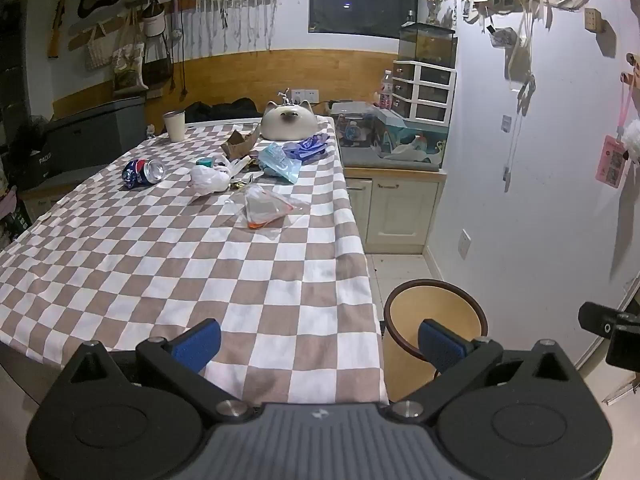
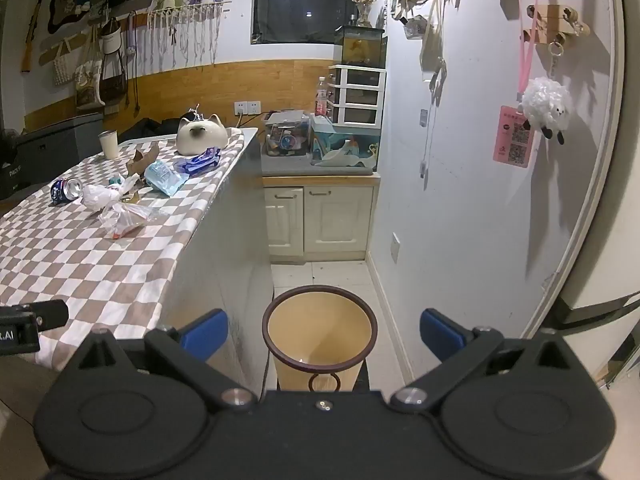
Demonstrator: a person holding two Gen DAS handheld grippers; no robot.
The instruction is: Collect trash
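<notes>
Trash lies on the checkered table [image 1: 160, 264]: a crushed blue can [image 1: 143, 173], a white crumpled bag [image 1: 210, 178], a clear plastic bag with orange residue [image 1: 266, 208], a light blue packet [image 1: 280, 160], a purple wrapper [image 1: 308, 146] and torn cardboard [image 1: 240, 142]. A tan bin with a dark rim [image 2: 320, 328] stands on the floor by the table's right side. My left gripper [image 1: 320, 342] is open and empty over the table's near edge. My right gripper [image 2: 324, 330] is open and empty above the bin.
A cat-shaped ceramic piece [image 1: 289, 120] and a white cup [image 1: 175, 125] stand at the table's far end. A counter with tanks [image 2: 320, 152] and cream cabinets [image 2: 324, 216] stands behind. The white wall [image 2: 480, 200] with hanging items runs along the right.
</notes>
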